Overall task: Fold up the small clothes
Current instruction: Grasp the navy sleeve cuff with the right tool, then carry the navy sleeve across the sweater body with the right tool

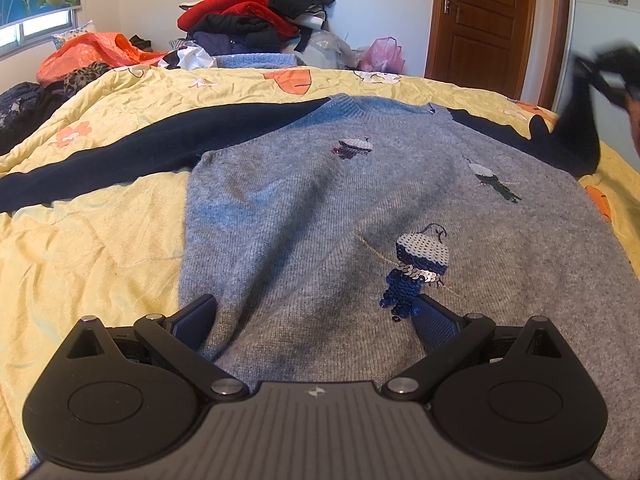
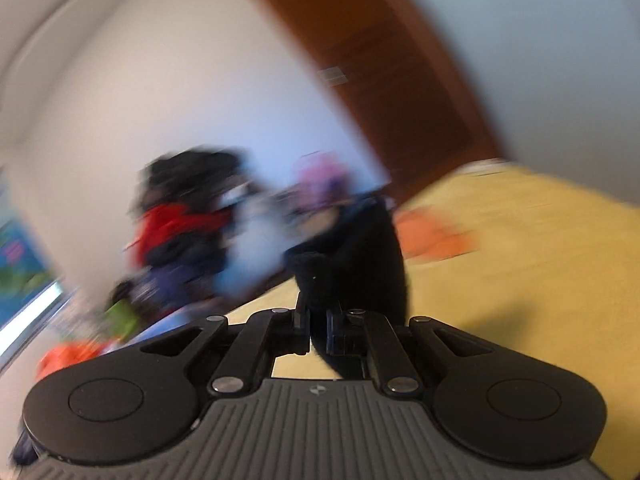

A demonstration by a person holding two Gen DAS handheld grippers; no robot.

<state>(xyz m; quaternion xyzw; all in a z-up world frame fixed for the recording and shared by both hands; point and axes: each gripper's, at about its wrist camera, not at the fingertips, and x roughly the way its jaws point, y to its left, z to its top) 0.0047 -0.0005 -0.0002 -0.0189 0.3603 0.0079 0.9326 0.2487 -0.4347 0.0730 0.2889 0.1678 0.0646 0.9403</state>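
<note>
The grey sweater (image 1: 320,216) lies flat on the bed (image 1: 80,240), chest up, collar at the far end and hem toward me. Its two dark sleeves stretch out sideways, so the long line of the garment right now runs left to right across the bed. My left gripper (image 1: 316,320) hangs over the near hem with its fingers spread wide and nothing between them; the grey knit just shows in the gap.

My right gripper (image 2: 318,332) is pressed together on the cuff of the right sleeve (image 2: 360,248), the dark cloth pinched between the fingers and rising out of them. From the left wrist view that sleeve (image 1: 576,136) is lifted off the bed at the far right edge, well away from the chest.

What the coming move turns on, I judge, is that the sweater's body lies to the left of my right gripper, so the sleeve has to swing leftward across the chest. The left sleeve (image 1: 120,156) lies flat, nearer my left gripper.
</note>
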